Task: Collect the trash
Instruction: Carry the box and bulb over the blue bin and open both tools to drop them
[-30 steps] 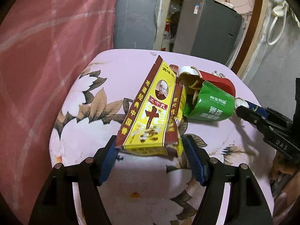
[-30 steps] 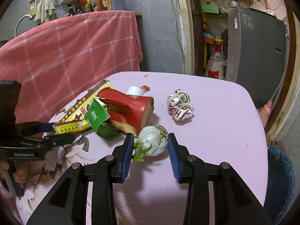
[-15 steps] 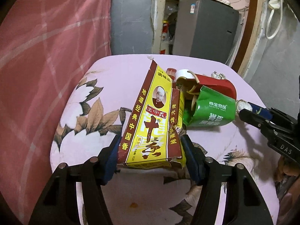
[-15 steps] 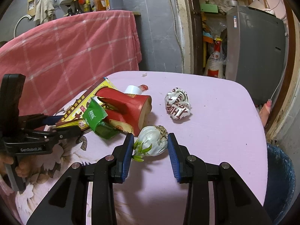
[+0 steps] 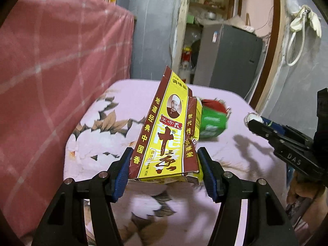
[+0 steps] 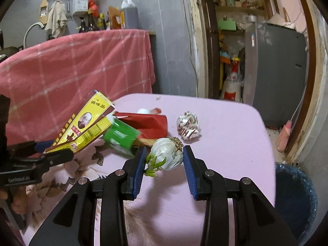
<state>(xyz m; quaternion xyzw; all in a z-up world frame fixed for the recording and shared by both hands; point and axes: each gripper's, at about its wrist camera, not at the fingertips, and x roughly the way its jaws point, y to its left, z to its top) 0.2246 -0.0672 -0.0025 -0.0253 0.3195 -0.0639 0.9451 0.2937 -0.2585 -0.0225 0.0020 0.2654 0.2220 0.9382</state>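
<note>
The left gripper [image 5: 165,172] is clamping the yellow seasoning box [image 5: 170,135] clear of the table [image 6: 225,127] while the right gripper [image 6: 164,164] is pinching the garlic bulb [image 6: 168,156], both awaiting carriage to the blue bin [image 6: 295,194].

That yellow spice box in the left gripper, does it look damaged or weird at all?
Yes. The yellow spice box is crushed and torn: its side panel has split away and the bottom edge is ragged. The left gripper holds it tilted, lifted off the table. It looks like empty packaging.
</note>
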